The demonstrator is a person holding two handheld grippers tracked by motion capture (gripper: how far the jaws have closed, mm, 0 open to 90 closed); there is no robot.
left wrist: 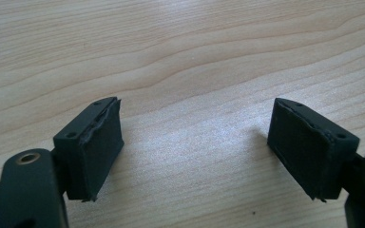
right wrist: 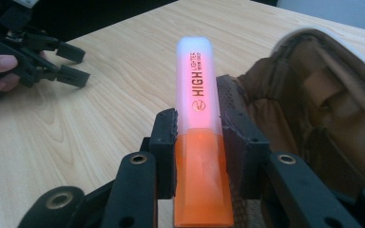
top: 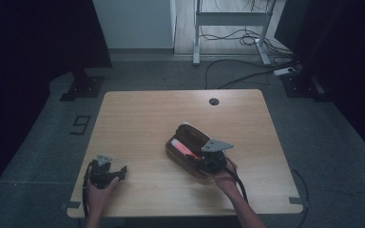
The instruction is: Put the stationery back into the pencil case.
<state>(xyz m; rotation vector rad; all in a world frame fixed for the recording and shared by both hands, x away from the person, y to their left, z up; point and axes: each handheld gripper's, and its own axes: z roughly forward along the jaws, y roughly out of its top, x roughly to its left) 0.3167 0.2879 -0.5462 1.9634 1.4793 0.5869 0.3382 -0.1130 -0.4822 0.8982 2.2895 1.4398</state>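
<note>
Your right tongs (right wrist: 199,142) pinching orange highlighter pen (right wrist: 197,109) beside open brown pencil case (right wrist: 313,109); left tongs (left wrist: 195,147) spread, idle. Risk: slick cap slips, pen snags case rim.

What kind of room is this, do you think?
Probably a lab or office set up for recording. A plain wooden desk with a cable hole stands on grey carpet, loose cables run across the floor behind it, and dark stands flank the desk.

Grey floor (top: 332,142), wooden table (top: 138,118), floor cables (top: 237,71)
</note>
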